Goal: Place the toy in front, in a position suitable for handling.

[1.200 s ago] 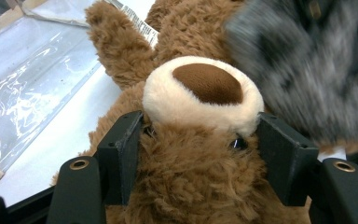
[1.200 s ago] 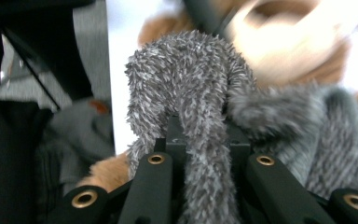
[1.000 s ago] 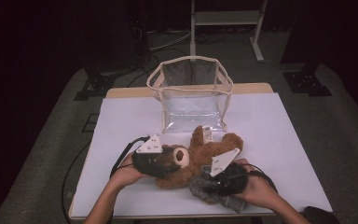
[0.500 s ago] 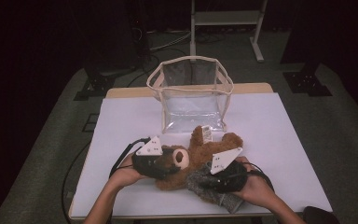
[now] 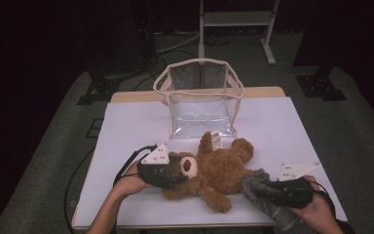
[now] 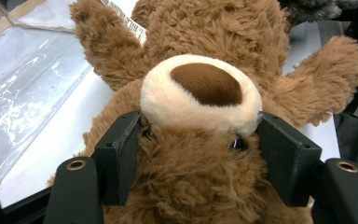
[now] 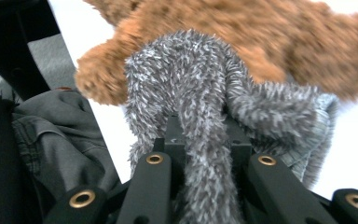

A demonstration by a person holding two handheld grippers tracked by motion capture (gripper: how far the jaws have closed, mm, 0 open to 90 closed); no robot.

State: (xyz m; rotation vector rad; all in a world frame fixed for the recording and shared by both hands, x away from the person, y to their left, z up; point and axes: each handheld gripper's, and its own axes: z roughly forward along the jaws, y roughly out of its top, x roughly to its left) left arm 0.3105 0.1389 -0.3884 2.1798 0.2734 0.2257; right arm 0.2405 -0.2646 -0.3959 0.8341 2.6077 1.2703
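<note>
The left gripper (image 5: 163, 173) has its fingers (image 6: 117, 158) set partway in, pressed on either side of the teddy bear (image 5: 214, 170) at the head, just behind the cream muzzle. The bear lies on its back on the white bench (image 5: 126, 131), its body stretching away from those fingers toward the right hand, with a clear plastic bag (image 5: 199, 100) standing open beyond it. The plush sinks visibly where the fingers press, so it looks soft, light and springy; the head seems a sound place to hold, being the firmest, roundest part, while a limb would probably just flop.

The right gripper (image 5: 272, 190) has its fingers (image 7: 172, 140) nipped tight on a grey fuzzy cloth (image 7: 200, 93), which bunches up between them and drapes over both sides. The cloth lies just beyond the bear's near leg, touching it. It looks limp and fluffy, unlikely to slip, but it will likely trail and snag on the fur when drawn away.
</note>
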